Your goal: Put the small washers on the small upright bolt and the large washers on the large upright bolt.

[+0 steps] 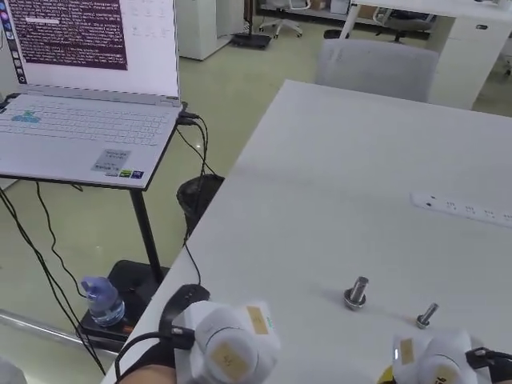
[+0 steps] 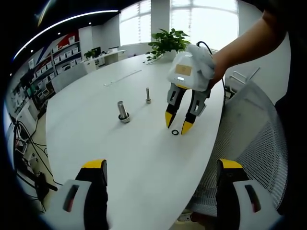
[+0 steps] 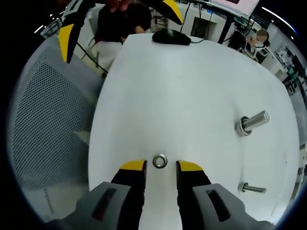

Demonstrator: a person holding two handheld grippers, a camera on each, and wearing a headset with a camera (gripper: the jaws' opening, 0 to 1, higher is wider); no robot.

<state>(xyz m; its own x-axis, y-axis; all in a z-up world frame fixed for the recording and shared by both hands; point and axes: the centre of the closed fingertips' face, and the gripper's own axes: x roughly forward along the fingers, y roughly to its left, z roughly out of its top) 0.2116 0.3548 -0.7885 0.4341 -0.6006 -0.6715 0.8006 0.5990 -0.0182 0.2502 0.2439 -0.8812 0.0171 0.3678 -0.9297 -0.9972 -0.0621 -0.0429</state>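
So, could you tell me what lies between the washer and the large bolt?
Only bare table lies between washer and large bolt, per the right gripper view.

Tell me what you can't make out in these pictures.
Washer size, small or large: too small in both gripper views.
Right tongs touching it or not: unclear, right gripper view.
Left tongs and right tongs, head view: ends cut off by bottom edge.
Large bolt base, bare or already loaded: too small to tell.

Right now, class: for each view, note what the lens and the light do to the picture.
Head view: straight lines, even light on the table. Left gripper view: fisheye bows the table edge; windows blown out white. Right gripper view: same bowing; washer sharp.
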